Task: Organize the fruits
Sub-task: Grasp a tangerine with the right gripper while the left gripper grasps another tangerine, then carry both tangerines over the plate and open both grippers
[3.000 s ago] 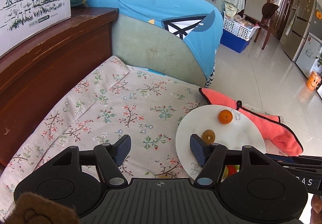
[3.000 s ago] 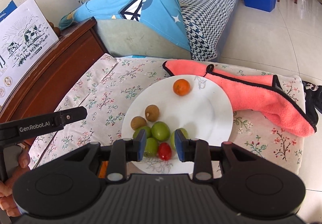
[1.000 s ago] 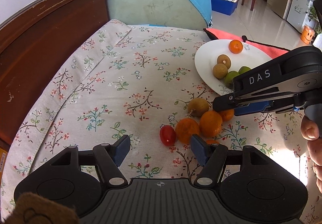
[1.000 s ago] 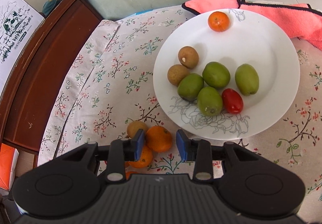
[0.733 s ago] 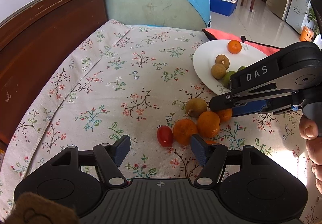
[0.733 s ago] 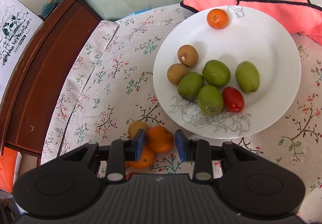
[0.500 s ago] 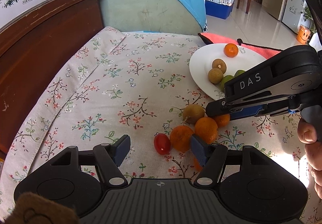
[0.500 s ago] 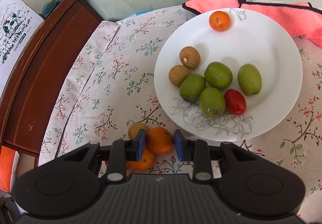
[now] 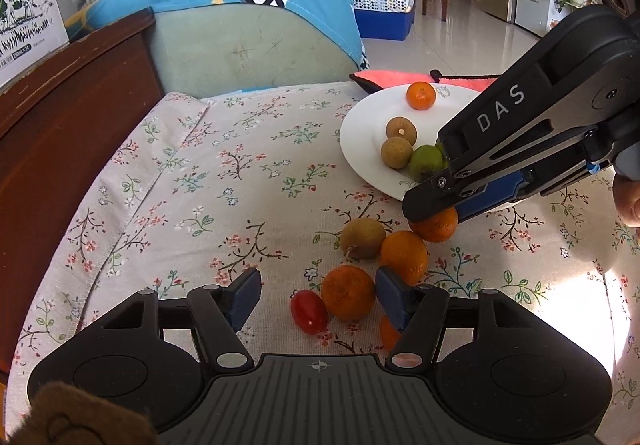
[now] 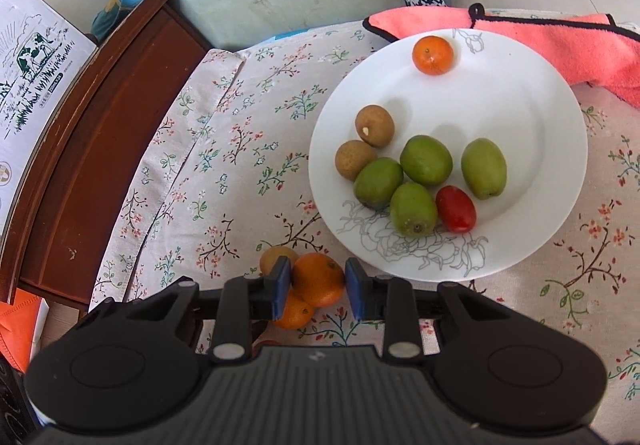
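— Floral tablecloth (image 10: 224, 165) is covering the table; what is lying on it?
— White plate (image 10: 532, 149) is sitting by the far right edge, carrying green fruits (image 10: 426, 161), and loose fruit is lying beside its near rim.
— And the tongs?
— Right gripper (image 10: 316, 281) is clenching a mandarin (image 10: 318, 279). Left gripper (image 9: 316, 295) is closing around another orange (image 9: 348, 292) and a cherry tomato (image 9: 309, 311), pressing neither.
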Demonstrator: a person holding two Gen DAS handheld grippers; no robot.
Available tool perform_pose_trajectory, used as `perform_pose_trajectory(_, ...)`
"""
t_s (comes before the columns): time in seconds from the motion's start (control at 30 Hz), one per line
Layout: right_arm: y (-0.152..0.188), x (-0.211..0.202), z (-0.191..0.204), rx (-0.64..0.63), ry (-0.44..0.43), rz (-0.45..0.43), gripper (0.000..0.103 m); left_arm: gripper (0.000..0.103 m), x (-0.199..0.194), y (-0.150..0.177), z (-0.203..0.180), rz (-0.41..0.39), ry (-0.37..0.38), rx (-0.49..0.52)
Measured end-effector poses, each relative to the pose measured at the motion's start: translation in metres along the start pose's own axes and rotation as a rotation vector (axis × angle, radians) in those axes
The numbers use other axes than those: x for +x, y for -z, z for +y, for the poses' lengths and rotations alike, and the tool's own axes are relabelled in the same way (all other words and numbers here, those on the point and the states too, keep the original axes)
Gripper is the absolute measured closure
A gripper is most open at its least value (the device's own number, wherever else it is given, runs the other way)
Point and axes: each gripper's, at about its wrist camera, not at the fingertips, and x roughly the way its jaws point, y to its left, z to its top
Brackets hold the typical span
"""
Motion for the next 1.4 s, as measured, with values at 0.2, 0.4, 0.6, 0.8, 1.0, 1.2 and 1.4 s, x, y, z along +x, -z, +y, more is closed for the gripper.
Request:
perform_pose_trajectory(0.2, -0.001, -0.004, -0.002, -0.004, -0.012, 0.003, 0.073, 0.055, 0.002, 0.002, 0.003, -0.005, 0.057, 0.014)
perform_pose_trajectory(0.4, -0.002, -0.006, -0.003, 0.003, -0.014, 0.004, 0.073, 0.059, 0.002, 0.003, 0.001, -0.010, 0.070, 0.024)
perform_pose_trajectory(0.6, -0.001, -0.005, -0.003, 0.002, -0.014, 0.005, 0.073, 0.061, 0.005, 0.001, -0.001, -0.007, 0.088, 0.023)
perform_pose_trajectory(0.8, -0.001, -0.006, -0.003, 0.001, -0.018, 0.005, 0.073, 0.075, 0.004, 0.002, 0.000, -0.002, 0.121, -0.006)
perform_pose_trajectory(1.0, -0.002, -0.009, -0.003, -0.004, -0.024, -0.002, 0.073, 0.076, -0.005, -0.002, -0.004, -0.026, 0.119, -0.012)
perform_pose_trajectory(1.2, -0.006, -0.017, -0.006, -0.001, -0.043, -0.014, 0.073, 0.076, -0.019, -0.013, 0.002, -0.073, 0.137, -0.072)
perform_pose_trajectory(1.4, -0.012, -0.027, -0.010, 0.008, -0.063, -0.035, 0.073, 0.076, -0.029, -0.024, 0.007, -0.112, 0.139, -0.131)
